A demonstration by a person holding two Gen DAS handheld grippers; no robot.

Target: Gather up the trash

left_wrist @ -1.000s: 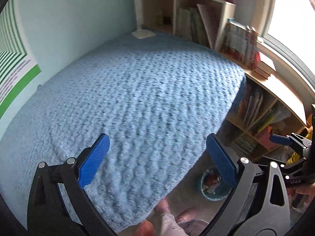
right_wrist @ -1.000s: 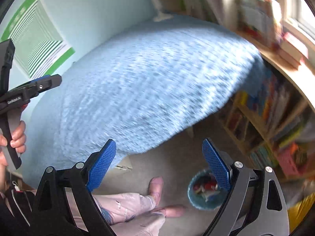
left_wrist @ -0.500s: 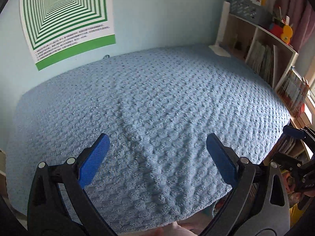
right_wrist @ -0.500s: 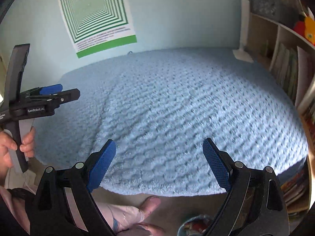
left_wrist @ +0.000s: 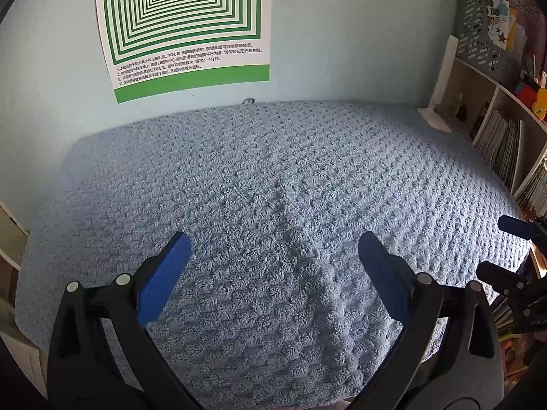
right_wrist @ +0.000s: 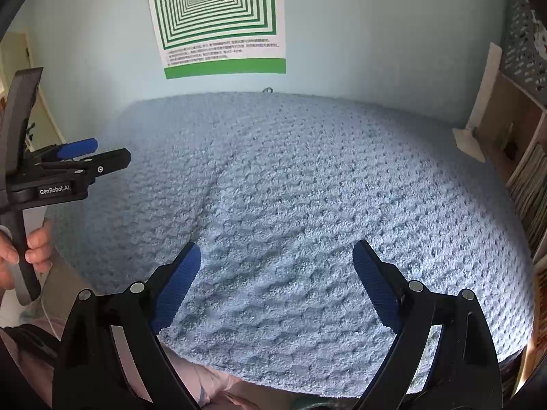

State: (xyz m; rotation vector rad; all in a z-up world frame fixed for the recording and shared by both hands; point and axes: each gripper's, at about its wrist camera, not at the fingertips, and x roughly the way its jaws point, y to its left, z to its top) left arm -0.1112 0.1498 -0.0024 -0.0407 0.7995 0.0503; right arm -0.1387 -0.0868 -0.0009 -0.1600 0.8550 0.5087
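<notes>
I hold both grippers above a bed covered by a blue knitted blanket (left_wrist: pixel 273 188). My left gripper (left_wrist: pixel 273 266) has its fingers spread wide with nothing between them. My right gripper (right_wrist: pixel 277 273) is the same, fingers wide apart and empty. I can see no trash on the blanket in either view. A green-and-white poster (left_wrist: pixel 184 24) hangs on the far wall. Bookshelves (left_wrist: pixel 506 136) stand to the right, with a white lamp (left_wrist: pixel 441 89) near the far right corner.
</notes>
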